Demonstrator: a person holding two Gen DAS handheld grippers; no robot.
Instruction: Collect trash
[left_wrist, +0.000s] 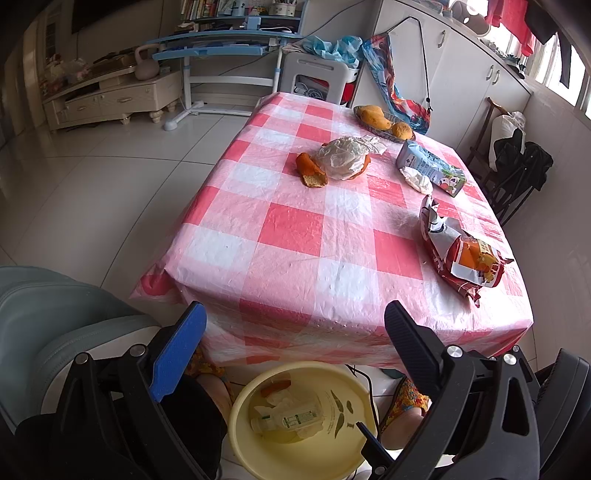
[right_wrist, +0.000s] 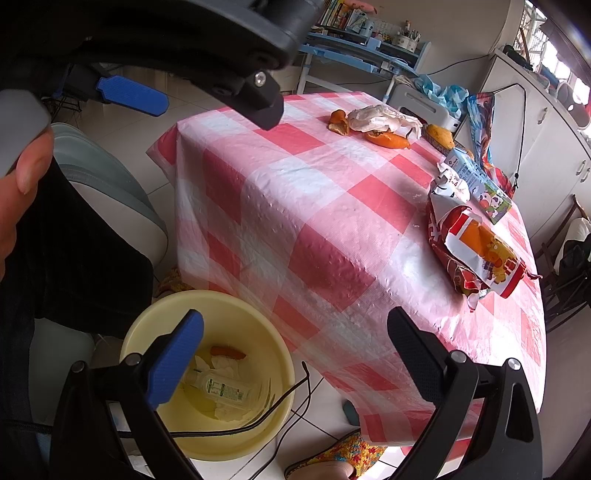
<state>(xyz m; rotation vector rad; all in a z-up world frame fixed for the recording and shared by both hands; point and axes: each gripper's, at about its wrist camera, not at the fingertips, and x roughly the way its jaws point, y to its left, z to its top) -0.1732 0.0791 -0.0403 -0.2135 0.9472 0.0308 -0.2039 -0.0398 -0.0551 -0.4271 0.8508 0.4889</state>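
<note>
The worktop (left_wrist: 295, 229), under a red-and-white checked cloth, carries the trash still to be collected. Below its near edge a yellow bucket (left_wrist: 236, 424) stands on the tiled floor, already holding a clear bottle (left_wrist: 288, 421), crumpled tissue and a strip of orange peel.

Along the right edge of the worktop, nearest the front corner, lies a torn red snack bag (left_wrist: 461, 254). Farther back on the same edge a blue-and-white carton (left_wrist: 428, 166) lies on its side, with a white wad (left_wrist: 417, 179) touching it. Near the far middle a crumpled plastic bag (left_wrist: 347, 157) sits over pieces of peel (left_wrist: 310, 170). At the far right corner a dish holds whole fruit (left_wrist: 375, 116).

The left gripper (left_wrist: 295, 332) hangs off the near edge, level with the cloth's overhang and pointing across the worktop; its jaws stand wide apart and hold nothing. The right gripper (right_wrist: 295, 339) tilts down beside the near left corner, over the bucket's rim, jaws likewise spread wide and empty. In the right wrist view the left gripper shows at the upper left, with a hand (right_wrist: 18, 192) wrapped around its grey handle.
</note>
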